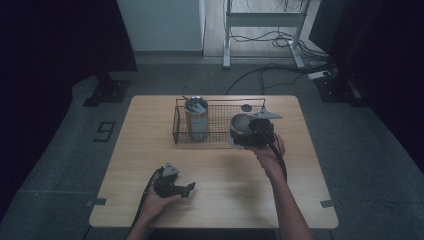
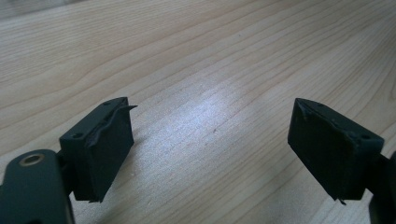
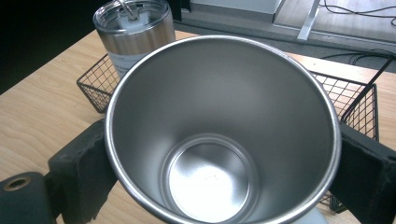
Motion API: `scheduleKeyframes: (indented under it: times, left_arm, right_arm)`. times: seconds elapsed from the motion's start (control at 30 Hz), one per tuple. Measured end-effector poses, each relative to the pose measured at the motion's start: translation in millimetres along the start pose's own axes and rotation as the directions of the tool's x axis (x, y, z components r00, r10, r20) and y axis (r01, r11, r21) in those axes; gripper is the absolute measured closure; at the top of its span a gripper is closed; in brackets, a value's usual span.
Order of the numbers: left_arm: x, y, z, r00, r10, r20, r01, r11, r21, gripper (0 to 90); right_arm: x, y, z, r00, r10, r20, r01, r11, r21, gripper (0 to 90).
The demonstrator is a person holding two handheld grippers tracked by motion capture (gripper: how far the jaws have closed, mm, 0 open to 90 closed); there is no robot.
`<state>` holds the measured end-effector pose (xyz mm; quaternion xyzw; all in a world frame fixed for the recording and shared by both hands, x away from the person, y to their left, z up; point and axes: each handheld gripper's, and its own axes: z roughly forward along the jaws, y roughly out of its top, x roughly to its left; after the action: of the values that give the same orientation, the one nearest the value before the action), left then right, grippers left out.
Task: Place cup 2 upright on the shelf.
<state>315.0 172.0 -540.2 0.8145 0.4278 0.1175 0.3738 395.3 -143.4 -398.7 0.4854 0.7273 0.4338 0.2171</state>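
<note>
Right gripper (image 1: 248, 134), held at the near right corner of the wire basket (image 1: 220, 137): its two black jaws are clamped on opposite sides of an open stainless steel cup (image 3: 219, 135), mouth up and long axis near vertical, so the right gripper view looks straight down to the cup's bottom. The cup sits at the basket's near rim, apparently just outside or above it; which, the views do not settle. Beyond the cup and to its left, a lidded steel tumbler (image 1: 196, 119) stands upright in the left part of the basket, leaving the right part free. The coming move likely turns on this: the free space lies directly ahead of the held cup, well apart from the tumbler. Left gripper (image 1: 176, 186), low on the near left of the wooden table (image 1: 150, 150): jaws spread wide over bare wood, grasping nothing, far from the basket.
</note>
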Motion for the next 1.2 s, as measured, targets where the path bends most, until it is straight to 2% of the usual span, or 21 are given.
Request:
scheduleKeyframes:
  times: [0.5, 1.2]
  left_arm:
    - [-0.2, 0.2, 0.8, 0.9999, -0.005, 0.011, 0.005, 1.0000, 0.008, 14.3]
    - [0.2, 0.5, -0.1, 1.0000, -0.002, 0.005, 0.002, 0.9999, 0.011, 14.3]
  right_arm:
    - [-13.2, 17.3, 2.8, 0.9999, 0.007, 0.011, -0.007, 1.000, -0.004, 6.7]
    - [-29.0, 27.9, 25.8, 0.9997, 0.001, 0.024, -0.002, 1.000, 0.022, 6.7]
